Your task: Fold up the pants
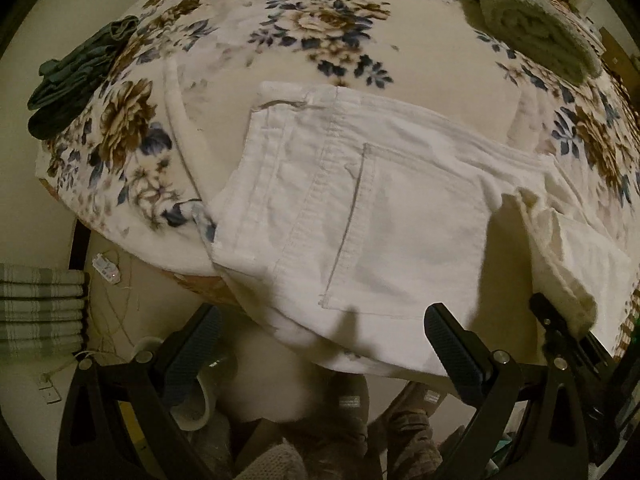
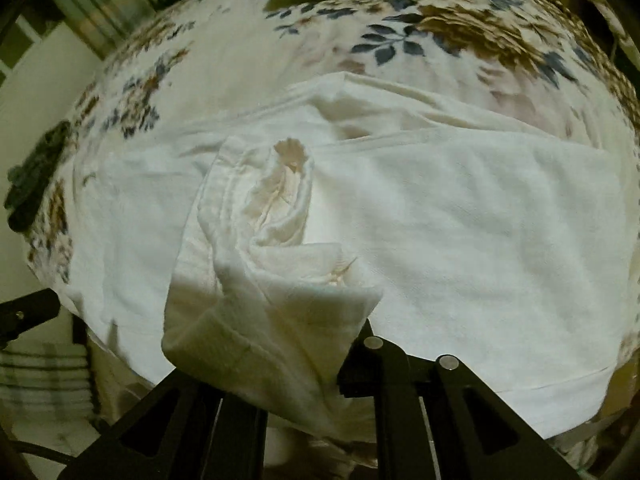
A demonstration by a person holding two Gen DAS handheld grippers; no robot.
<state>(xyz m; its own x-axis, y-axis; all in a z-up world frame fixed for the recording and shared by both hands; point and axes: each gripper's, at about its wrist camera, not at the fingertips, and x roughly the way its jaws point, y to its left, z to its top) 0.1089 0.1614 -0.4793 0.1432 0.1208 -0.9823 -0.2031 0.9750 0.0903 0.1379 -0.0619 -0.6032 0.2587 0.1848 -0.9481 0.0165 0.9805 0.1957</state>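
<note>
White pants [image 1: 400, 216] lie across a floral blanket [image 1: 320, 28], back pocket up, with the waist end hanging over the near edge. My left gripper [image 1: 320, 344] hovers open over that near edge, and nothing sits between its ribbed pads [image 1: 452, 348]. At the right, my right gripper [image 1: 556, 320] holds up a bunched leg end [image 1: 560, 252]. In the right wrist view the bunched leg end [image 2: 276, 280] rises from between the jaws of my right gripper [image 2: 280, 364] and hides the fingertips. The rest of the pants [image 2: 460, 220] is spread flat below.
A dark green garment [image 1: 80, 76] lies on the blanket's left side and a rolled beige towel [image 1: 532, 40] at the far right. Folded striped cloths [image 1: 40, 308] are stacked on the floor at left. A person's slippered feet [image 1: 352, 412] stand below the near edge.
</note>
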